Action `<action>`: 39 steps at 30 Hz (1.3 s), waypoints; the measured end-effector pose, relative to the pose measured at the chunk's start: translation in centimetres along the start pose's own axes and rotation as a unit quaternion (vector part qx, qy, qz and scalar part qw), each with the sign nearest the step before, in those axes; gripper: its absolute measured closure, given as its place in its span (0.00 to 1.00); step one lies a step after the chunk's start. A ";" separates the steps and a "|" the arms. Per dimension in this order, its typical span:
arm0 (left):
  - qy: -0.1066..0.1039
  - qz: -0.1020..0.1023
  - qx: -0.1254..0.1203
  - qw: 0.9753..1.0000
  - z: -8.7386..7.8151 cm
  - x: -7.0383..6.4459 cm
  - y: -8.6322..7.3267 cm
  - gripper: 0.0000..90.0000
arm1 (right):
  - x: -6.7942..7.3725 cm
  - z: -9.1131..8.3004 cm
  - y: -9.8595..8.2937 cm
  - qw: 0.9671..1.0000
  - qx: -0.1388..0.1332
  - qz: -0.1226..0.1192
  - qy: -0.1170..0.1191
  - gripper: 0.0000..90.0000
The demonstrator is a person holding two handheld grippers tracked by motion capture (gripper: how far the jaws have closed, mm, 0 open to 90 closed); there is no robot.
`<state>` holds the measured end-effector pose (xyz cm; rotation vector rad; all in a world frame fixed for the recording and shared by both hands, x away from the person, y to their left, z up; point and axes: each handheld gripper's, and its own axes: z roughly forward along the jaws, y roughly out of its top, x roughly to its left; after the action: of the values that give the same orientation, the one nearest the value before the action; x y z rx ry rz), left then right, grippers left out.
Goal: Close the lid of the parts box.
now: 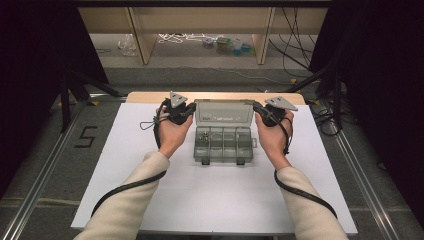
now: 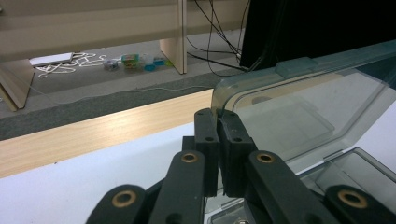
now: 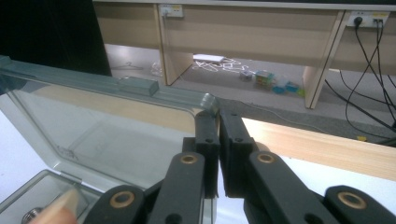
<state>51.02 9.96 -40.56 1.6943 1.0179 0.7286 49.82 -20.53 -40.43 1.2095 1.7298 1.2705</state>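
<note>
Two grippers are clamping the raised lid [image 1: 223, 112] of a clear compartment box [image 1: 223, 145], which is sitting at the centre of a white table surface [image 1: 215, 195]. The left gripper [image 1: 186, 111] is pinching the lid's edge at 9 o'clock; its jaws are standing nearly together on the plastic, as the left gripper view [image 2: 219, 122] is showing. The right gripper [image 1: 260, 111] is pinching the lid's edge at 3 o'clock, jaws likewise closed on the rim [image 3: 218, 119]. Small metal parts [image 1: 202, 134] are lying in the box's compartment toward 10 o'clock. At 12 o'clock beyond the table, wooden furniture legs [image 1: 141, 37] are standing on a grey floor [image 1: 200, 75], with loose white cord [image 1: 177, 37] and small coloured items [image 1: 230, 46] lying beneath. Dark cables [image 1: 295, 45] are trailing at 1 o'clock.
</note>
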 end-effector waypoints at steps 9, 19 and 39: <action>0.004 0.009 0.000 1.000 -0.8 -0.6 -0.4 0.97 | 0.2 -0.8 -0.5 1.000 -0.002 0.004 0.003 0.97; 0.004 0.024 -0.001 1.000 -1.7 -1.1 -1.1 0.97 | 0.5 -2.0 -1.3 1.000 -0.001 0.003 0.011 0.97; 0.002 0.046 -0.004 0.999 -3.4 -2.1 -2.7 0.97 | 1.1 -3.9 -2.6 1.000 -0.002 -0.013 0.023 0.97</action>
<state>46.47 10.03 -41.99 1.7420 0.9425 0.7945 45.25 -21.07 -41.73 1.1613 1.7682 1.2951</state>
